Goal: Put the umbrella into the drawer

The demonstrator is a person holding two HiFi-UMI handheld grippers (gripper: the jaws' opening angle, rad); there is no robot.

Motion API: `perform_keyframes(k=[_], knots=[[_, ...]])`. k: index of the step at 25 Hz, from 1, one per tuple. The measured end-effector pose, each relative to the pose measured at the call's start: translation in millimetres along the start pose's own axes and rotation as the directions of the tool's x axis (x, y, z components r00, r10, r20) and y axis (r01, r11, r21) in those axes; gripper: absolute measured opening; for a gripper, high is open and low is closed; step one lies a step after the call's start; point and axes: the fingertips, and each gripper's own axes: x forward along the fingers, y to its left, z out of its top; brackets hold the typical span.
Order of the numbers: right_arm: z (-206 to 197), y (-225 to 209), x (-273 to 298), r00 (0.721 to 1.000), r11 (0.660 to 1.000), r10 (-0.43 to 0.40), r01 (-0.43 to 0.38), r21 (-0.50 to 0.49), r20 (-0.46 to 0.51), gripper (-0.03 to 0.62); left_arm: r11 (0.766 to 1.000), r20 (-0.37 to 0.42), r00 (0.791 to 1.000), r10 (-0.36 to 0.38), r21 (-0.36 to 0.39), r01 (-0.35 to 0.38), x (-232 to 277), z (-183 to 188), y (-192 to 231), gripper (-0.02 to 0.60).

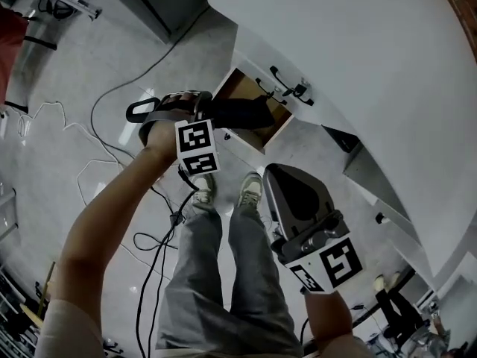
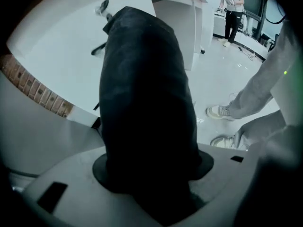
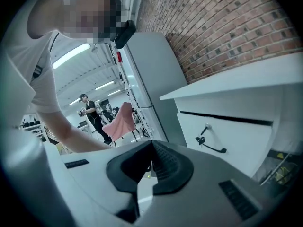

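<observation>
Black umbrella [image 1: 242, 112]: folded, clamped in left gripper [image 1: 195, 118], over open drawer [image 1: 240, 86], far centre.
Right gripper [image 3: 150, 167]: jaws together, empty.
Done: umbrella picked up, drawer open.
Remaining: lower umbrella inside, release.

You are looking at a plain black umbrella [image 2: 147, 103] beside a white cabinet [image 1: 350, 43], whose drawer [image 1: 237, 86] is showing a brown wooden inside. The left cube [image 1: 197, 146] and the right cube [image 1: 328, 265] are both showing black-and-white square markers. You are wearing grey trousers [image 1: 216, 274]. The brick wall [image 3: 213, 22] is showing reddish-brown, and a cloth [image 3: 120, 119] is showing pink.
</observation>
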Motion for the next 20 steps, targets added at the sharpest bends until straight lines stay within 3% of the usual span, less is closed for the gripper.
perform_keyframes(k=[3, 6, 11, 14, 18, 20], knots=[[-33, -6, 8, 1.000, 1.000, 0.009, -0.010, -0.003, -0.023, 0.008, 0.999, -0.015, 1.000, -0.008, 0.035, 0.008, 35, -4, -7, 0.259], [-66, -14, 17, 0.999, 1.000, 0.009, -0.009, -0.005, -0.036, 0.008, 0.992, -0.024, 1.000, 0.008, 0.128, -0.005, 77, -4, -15, 0.259], [-116, -30, 29, 0.999, 1.000, -0.008, 0.009, 0.010, -0.051, 0.008, 0.958, -0.090, 0.996, -0.004, 0.286, 0.030, 140, -11, -39, 0.259], [-141, -38, 34, 0.998, 1.000, -0.005, 0.006, 0.010, -0.060, 0.008, 0.942, -0.128, 0.992, -0.020, 0.330, 0.062, 174, -13, -50, 0.259], [-165, -51, 39, 0.998, 1.000, -0.003, 0.003, 0.001, -0.069, 0.008, 0.902, -0.238, 0.971, 0.028, 0.425, 0.078, 214, -19, -45, 0.259], [-176, -56, 43, 0.997, 1.000, 0.002, -0.002, -0.005, -0.071, 0.008, 0.895, -0.294, 0.955, 0.038, 0.435, 0.098, 229, -20, -44, 0.261]])
